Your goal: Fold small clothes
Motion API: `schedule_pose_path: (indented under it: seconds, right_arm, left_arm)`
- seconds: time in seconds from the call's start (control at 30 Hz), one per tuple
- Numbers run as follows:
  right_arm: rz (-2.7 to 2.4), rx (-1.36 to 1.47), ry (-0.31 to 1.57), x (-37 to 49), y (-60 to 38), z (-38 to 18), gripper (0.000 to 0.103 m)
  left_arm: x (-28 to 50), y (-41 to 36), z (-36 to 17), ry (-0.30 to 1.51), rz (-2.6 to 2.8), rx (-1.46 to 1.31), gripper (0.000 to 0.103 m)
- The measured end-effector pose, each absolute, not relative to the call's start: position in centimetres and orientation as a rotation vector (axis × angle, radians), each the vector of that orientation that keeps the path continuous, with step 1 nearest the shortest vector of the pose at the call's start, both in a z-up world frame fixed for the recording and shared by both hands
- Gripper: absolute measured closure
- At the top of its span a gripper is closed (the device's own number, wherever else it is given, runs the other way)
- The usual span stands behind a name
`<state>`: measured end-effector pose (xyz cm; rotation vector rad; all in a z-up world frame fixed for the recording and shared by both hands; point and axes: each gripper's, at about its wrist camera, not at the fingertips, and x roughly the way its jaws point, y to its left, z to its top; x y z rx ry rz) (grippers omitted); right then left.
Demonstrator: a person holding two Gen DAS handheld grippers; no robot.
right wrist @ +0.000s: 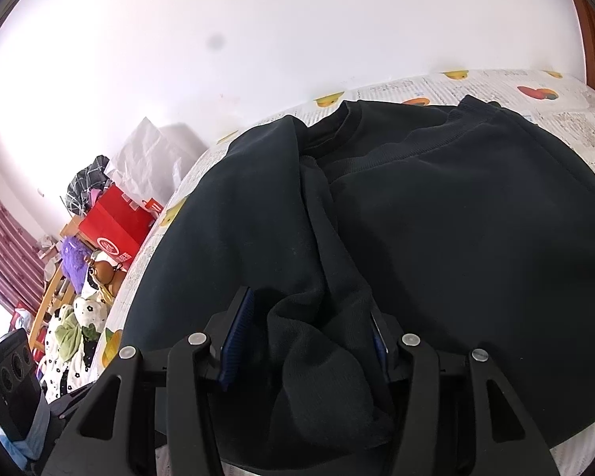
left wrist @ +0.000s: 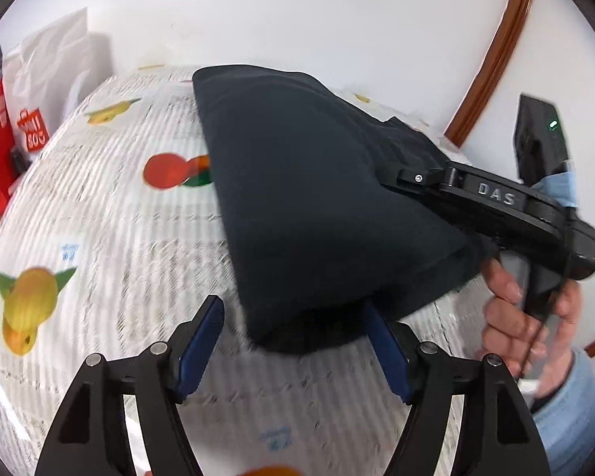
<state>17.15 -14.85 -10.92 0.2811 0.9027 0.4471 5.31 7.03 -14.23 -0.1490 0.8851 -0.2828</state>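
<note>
Lying folded on the fruit-print tablecloth (left wrist: 111,214), the dark sweatshirt (left wrist: 305,198) leaves bare room left – left gripper (left wrist: 293,337) spread at its near edge, right gripper (right wrist: 309,337) loose around a sleeve fold.

Bench cover (left wrist: 111,238) is a white newsprint pattern with fruit prints. Red box (right wrist: 117,224) and white bag (right wrist: 154,158) sit just off its far-left edge. Beyond those: striped red curtain (right wrist: 4,246), purple fluffy item (right wrist: 73,261), floral cloth (right wrist: 75,341).

1x dark garment (left wrist: 317,198), 2x grippers: left (left wrist: 293,341), right (right wrist: 309,341), 1x hand (left wrist: 523,309), 1x red box (right wrist: 119,226), 1x white bag (left wrist: 55,63).
</note>
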Motion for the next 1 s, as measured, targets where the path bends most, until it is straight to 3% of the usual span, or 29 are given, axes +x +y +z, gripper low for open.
schedule_pose_path:
  seconds: [0.17, 0.2, 0.23, 0.27, 0.33, 0.43, 0.57, 0.73, 0.87, 0.97, 1.0]
  right_arm:
    - [0.434, 0.286, 0.907, 17.6, -14.9, -10.8, 0.053]
    - [0.416, 0.283, 0.909, 17.7, -14.8, -10.9, 0.061]
    - [0.407, 0.271, 0.904, 17.8, -14.7, -10.9, 0.080]
    - [0.411, 0.243, 0.897, 17.8, -14.4, -10.6, 0.088]
    - [0.407, 0.185, 0.812, 16.9, -14.5, -8.7, 0.093]
    - [0.463, 0.242, 0.625, 14.4, -17.6, -4.5, 0.094]
    - [0.351, 0.276, 0.490, 11.9, -22.6, -3.2, 0.094]
    - [0.214, 0.316, 0.792, 15.0, -26.0, -9.7, 0.094]
    - [0.212, 0.313, 0.786, 14.8, -25.9, -10.0, 0.089]
    - [0.245, 0.297, 0.795, 15.0, -25.5, -9.6, 0.078]
    - [0.274, 0.297, 0.805, 15.4, -25.3, -9.6, 0.068]
  left_arm:
    - [7.1, 4.1, -14.8, 0.897, -0.189, -0.053, 0.030]
    - [7.3, 3.8, -15.0, 0.894, -0.170, -0.036, 0.029]
    - [7.4, 3.7, -15.2, 0.889, -0.152, -0.035, 0.029]
    - [7.4, 3.7, -15.2, 0.884, -0.140, -0.040, 0.029]
    - [7.6, 3.7, -15.3, 0.885, -0.107, -0.036, 0.028]
    - [7.7, 3.7, -15.3, 0.886, -0.080, -0.042, 0.028]
    - [7.8, 3.6, -15.4, 0.882, -0.075, -0.042, 0.028]
    - [8.0, 3.4, -15.4, 0.880, -0.070, -0.028, 0.028]
    - [8.1, 3.8, -15.5, 0.881, -0.079, -0.029, 0.028]
    - [7.9, 4.2, -15.5, 0.877, -0.120, -0.050, 0.028]
    - [7.8, 4.2, -15.3, 0.878, -0.133, -0.058, 0.028]
